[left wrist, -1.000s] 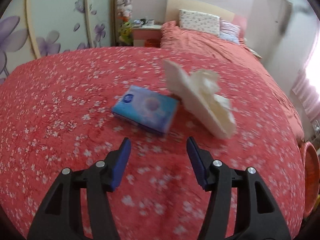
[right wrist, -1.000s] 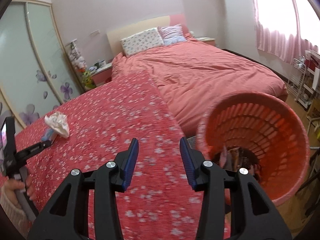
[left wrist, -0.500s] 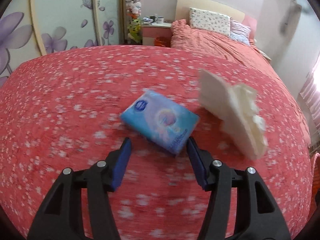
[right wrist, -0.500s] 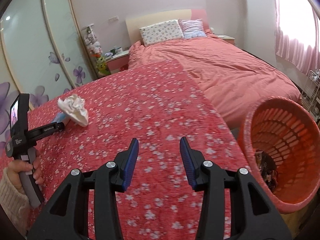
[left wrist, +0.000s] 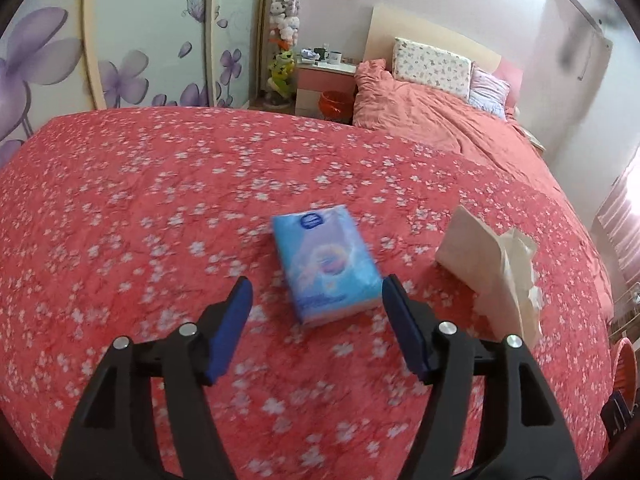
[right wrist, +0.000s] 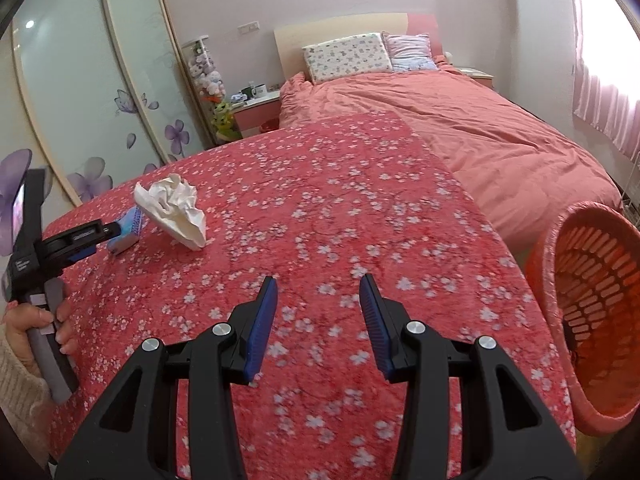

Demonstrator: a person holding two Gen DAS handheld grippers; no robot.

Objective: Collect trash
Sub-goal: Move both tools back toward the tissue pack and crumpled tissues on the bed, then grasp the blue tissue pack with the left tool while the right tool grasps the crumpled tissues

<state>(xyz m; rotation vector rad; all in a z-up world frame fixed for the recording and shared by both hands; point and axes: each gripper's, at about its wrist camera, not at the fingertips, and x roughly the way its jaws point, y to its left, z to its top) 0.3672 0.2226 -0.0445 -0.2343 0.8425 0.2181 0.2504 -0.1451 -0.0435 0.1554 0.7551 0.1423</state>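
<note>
A blue tissue pack (left wrist: 326, 264) lies on the red flowered cloth (left wrist: 140, 208). Its near end sits between the tips of my left gripper (left wrist: 317, 289). The jaws are opening and the pads do not touch the pack. To its right lies a crumpled white paper (left wrist: 492, 268). From the right wrist, the paper (right wrist: 172, 208), the pack (right wrist: 130, 228) and the left gripper (right wrist: 86, 238) show at far left. My right gripper (right wrist: 319, 280) hangs open over bare cloth with nothing between its fingers. The orange basket (right wrist: 592, 280) stands at the right edge.
A bed with a pink duvet (right wrist: 480, 132) and pillows lies beyond the cloth's far edge. Wardrobe doors with purple flowers (left wrist: 132, 40) stand at the left. A nightstand (left wrist: 326, 80) and a small orange bin (left wrist: 335, 103) are behind. A hand (right wrist: 36, 320) holds the left gripper's handle.
The left gripper has closed in on the blue pack, which now sits between wider jaws. The right wrist view has swung left, so the basket has slid to the right edge.
</note>
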